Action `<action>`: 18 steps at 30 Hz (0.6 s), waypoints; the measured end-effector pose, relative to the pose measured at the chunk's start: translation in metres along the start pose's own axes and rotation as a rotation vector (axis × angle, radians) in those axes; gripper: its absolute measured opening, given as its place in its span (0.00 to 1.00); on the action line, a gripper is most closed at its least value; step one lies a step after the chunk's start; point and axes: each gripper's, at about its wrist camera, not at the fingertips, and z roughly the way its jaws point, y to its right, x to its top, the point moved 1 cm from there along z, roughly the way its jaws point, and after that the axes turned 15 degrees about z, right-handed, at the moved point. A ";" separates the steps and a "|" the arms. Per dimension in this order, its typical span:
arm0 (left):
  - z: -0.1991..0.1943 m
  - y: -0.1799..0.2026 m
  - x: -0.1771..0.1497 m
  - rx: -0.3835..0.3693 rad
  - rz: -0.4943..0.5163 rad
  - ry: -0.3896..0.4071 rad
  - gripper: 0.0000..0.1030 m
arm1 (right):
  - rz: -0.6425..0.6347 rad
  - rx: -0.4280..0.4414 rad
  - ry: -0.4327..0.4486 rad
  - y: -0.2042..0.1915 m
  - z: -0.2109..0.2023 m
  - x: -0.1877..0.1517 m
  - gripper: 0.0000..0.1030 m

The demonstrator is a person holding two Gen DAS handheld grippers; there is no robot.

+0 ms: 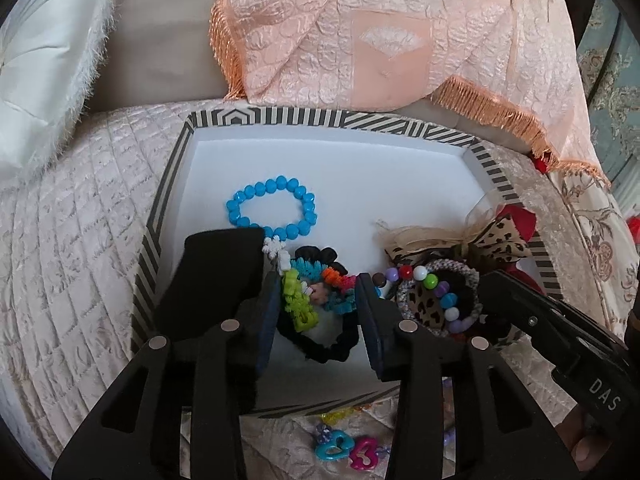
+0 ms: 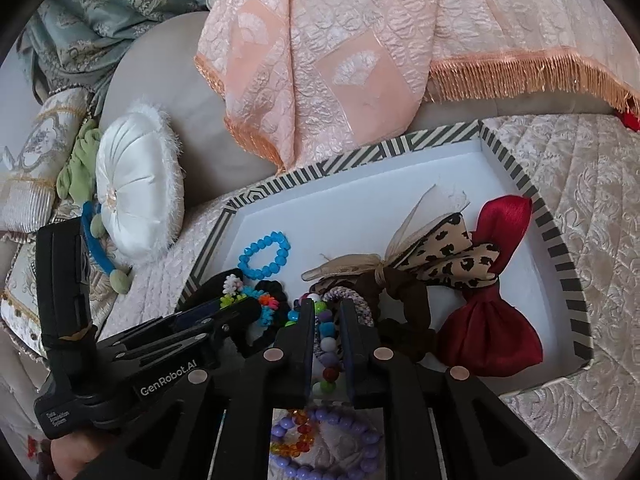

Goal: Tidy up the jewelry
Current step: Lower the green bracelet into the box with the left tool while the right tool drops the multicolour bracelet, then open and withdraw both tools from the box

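A striped box (image 1: 168, 184) with a white floor lies on the quilted bed. In it, a black hair tie with bright flower ornaments (image 1: 304, 292) sits between the spread fingers of my left gripper (image 1: 320, 280); the pads stand apart from it. My right gripper (image 2: 327, 304) is shut on a multicoloured bead bracelet (image 2: 329, 344), which lies over a leopard-print scrunchie (image 1: 424, 308). A blue bead bracelet (image 1: 272, 210) rests further back in the box. From the right wrist view, the left gripper (image 2: 248, 304) reaches in from the left.
A leopard bow (image 2: 452, 256) and a red bow (image 2: 488, 320) fill the box's right side. A purple bead bracelet (image 2: 320, 440) and plastic charms (image 1: 348, 448) lie on the bedspread in front of the box. A pink fringed cloth (image 1: 360, 40) and a white round cushion (image 2: 136, 200) are behind.
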 end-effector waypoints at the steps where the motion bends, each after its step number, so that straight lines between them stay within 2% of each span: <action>1: -0.004 0.000 0.000 0.001 0.002 0.005 0.36 | -0.004 0.001 0.002 -0.002 -0.002 0.000 0.11; 6: -0.025 -0.006 -0.004 0.021 0.017 0.034 0.36 | -0.051 0.005 0.022 -0.007 -0.026 -0.005 0.11; 12: -0.051 -0.006 -0.037 0.014 0.035 0.044 0.36 | -0.070 0.000 0.032 0.003 -0.057 -0.027 0.12; 15: -0.053 0.003 -0.061 -0.008 0.057 0.013 0.36 | -0.081 -0.027 -0.007 0.010 -0.058 -0.044 0.12; 18: -0.045 0.010 -0.072 -0.008 0.058 -0.027 0.36 | -0.100 -0.067 -0.050 0.016 -0.049 -0.056 0.12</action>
